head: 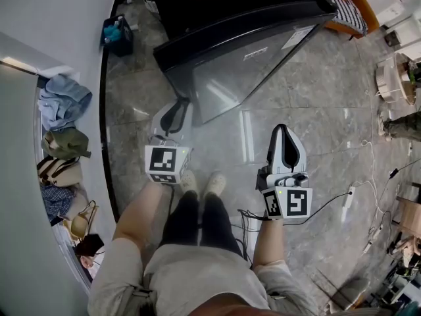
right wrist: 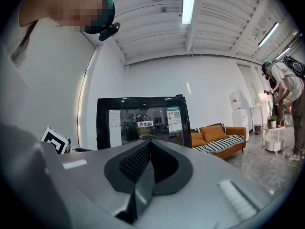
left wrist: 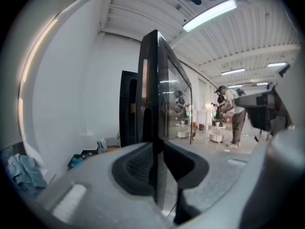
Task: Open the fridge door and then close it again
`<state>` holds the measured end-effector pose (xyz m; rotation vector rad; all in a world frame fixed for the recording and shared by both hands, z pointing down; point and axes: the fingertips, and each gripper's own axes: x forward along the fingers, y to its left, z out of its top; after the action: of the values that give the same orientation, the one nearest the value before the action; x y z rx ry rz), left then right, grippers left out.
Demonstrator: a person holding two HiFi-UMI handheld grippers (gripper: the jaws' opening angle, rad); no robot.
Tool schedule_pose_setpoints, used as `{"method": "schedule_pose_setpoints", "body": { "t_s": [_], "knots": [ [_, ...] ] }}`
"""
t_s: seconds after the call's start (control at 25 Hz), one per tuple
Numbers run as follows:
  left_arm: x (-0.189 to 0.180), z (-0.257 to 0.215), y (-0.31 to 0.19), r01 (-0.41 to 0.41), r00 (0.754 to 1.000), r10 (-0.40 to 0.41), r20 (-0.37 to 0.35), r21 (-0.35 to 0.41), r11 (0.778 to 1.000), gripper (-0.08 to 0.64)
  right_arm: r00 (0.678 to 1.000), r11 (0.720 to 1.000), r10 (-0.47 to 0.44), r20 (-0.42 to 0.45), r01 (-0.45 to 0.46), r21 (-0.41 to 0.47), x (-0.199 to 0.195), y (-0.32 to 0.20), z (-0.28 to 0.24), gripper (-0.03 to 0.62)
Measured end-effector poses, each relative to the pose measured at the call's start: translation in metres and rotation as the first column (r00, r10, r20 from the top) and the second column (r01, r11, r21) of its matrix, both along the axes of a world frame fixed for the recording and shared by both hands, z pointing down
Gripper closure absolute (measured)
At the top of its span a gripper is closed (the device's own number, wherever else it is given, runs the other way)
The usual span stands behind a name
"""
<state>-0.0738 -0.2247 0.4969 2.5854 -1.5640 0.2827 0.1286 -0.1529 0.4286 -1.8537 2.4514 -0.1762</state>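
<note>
Two grippers: your left gripper pinches the free edge of the fridge door, standing open at twelve o'clock; your right gripper is closed on nothing. Expect a heavy, stiff door with slick glass, so hold it by that edge.

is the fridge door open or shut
Open: the fridge door is swung out from the fridge, edge between fingers of the left gripper.

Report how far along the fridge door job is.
Done: the door stands swung well out from the fridge. In hand: the left gripper is clamped on the door's free edge; the right gripper is shut and empty. Whether the door is going out or coming back can't be told. Left: swing it shut and let go.
</note>
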Motion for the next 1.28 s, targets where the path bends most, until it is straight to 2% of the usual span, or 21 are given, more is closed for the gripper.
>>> {"method": "schedule_pose_setpoints", "body": {
  "t_s": [1.28],
  "knots": [
    [-0.04,0.003,-0.096,-0.023,0.999,0.023,0.022,-0.012,1.0,0.476,0.999,0.999,0.034,-0.005,-0.034,-0.024,-0.009,-0.014,0.011,0.591]
  ]
}}
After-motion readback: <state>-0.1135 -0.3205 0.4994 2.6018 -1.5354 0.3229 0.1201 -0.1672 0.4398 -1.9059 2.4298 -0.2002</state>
